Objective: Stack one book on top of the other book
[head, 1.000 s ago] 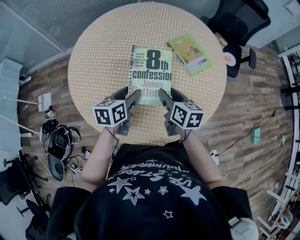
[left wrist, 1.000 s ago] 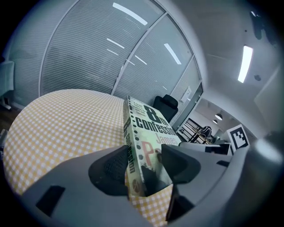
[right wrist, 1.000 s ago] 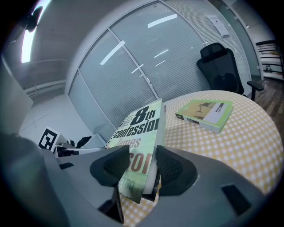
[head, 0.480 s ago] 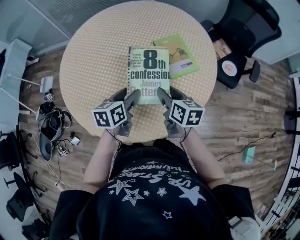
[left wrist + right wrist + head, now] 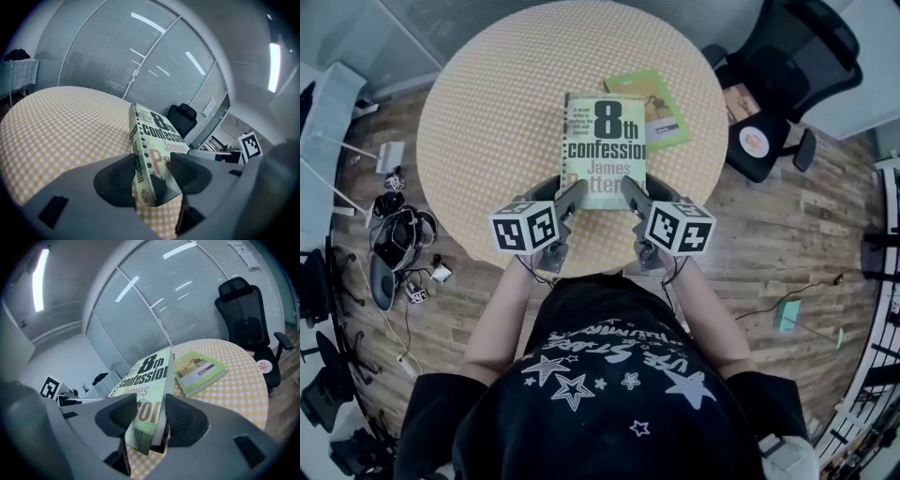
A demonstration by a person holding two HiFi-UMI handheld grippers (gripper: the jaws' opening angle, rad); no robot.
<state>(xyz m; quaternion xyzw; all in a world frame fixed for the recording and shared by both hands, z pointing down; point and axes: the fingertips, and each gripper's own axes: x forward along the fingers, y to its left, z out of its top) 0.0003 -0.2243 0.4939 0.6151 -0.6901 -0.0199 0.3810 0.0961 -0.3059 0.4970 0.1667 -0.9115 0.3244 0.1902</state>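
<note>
A thick pale-green paperback, the "8th confession" book [image 5: 605, 148], is held over the round checked table [image 5: 487, 141]. My left gripper [image 5: 574, 194] is shut on its near left corner, and my right gripper [image 5: 628, 190] is shut on its near right corner. In the left gripper view the book [image 5: 149, 140] is clamped between the dark pads [image 5: 123, 174]. The right gripper view shows the same book [image 5: 149, 376] pinched between its pads [image 5: 180, 413]. A thin green book [image 5: 659, 103] lies flat on the table, its near left part hidden under the held book; it lies just right of the held book [image 5: 199, 370].
A black office chair [image 5: 783, 75] stands right of the table, also in view as the chair [image 5: 246, 324]. Cables and gear lie on the wooden floor [image 5: 403, 253] at the left. A white desk edge [image 5: 323, 122] is at far left. Glass walls with blinds [image 5: 108, 56] stand beyond the table.
Both grippers carried the big book to the right, toward the thin green book; it now overlaps that book's near left part. Grips are unchanged.
</note>
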